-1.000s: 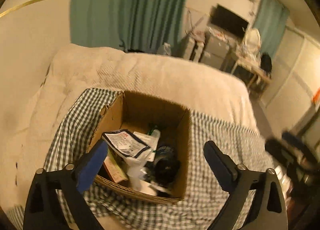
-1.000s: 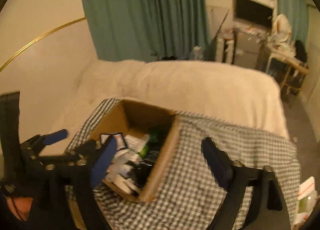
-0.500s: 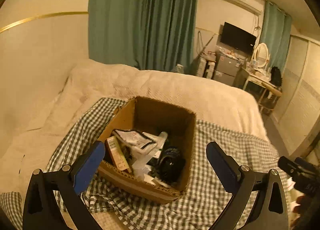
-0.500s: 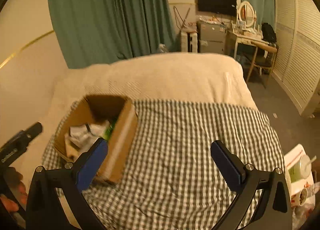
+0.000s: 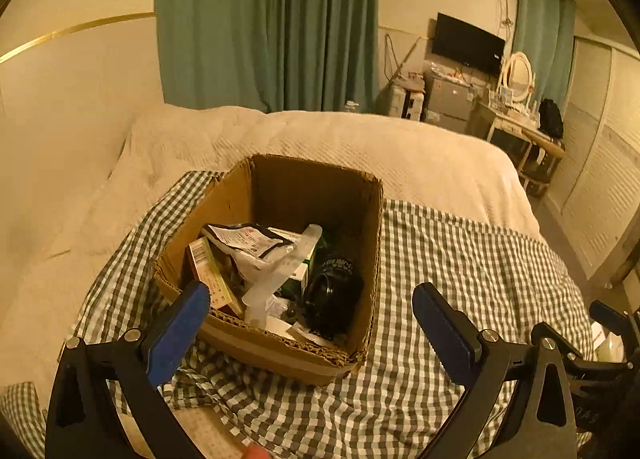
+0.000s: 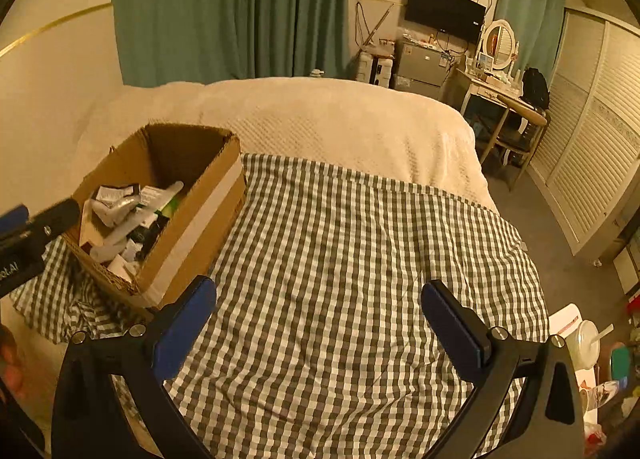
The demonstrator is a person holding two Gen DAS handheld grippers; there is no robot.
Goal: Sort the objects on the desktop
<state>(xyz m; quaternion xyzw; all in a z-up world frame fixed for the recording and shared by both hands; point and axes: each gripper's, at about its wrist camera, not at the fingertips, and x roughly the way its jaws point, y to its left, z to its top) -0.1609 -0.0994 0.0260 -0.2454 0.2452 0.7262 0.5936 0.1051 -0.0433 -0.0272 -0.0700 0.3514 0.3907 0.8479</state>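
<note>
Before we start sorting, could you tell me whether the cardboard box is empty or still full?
Still full: the cardboard box holds a jumble of packets, cartons and a dark jar.

Both views are lit dimly by warm yellow-orange room light, and all colours are tinted amber. Strong fisheye bending is seen at the edges, with black corners. The pictures are sharp; soft shadows are cast inside the cardboard box (image 5: 280,259).
</note>
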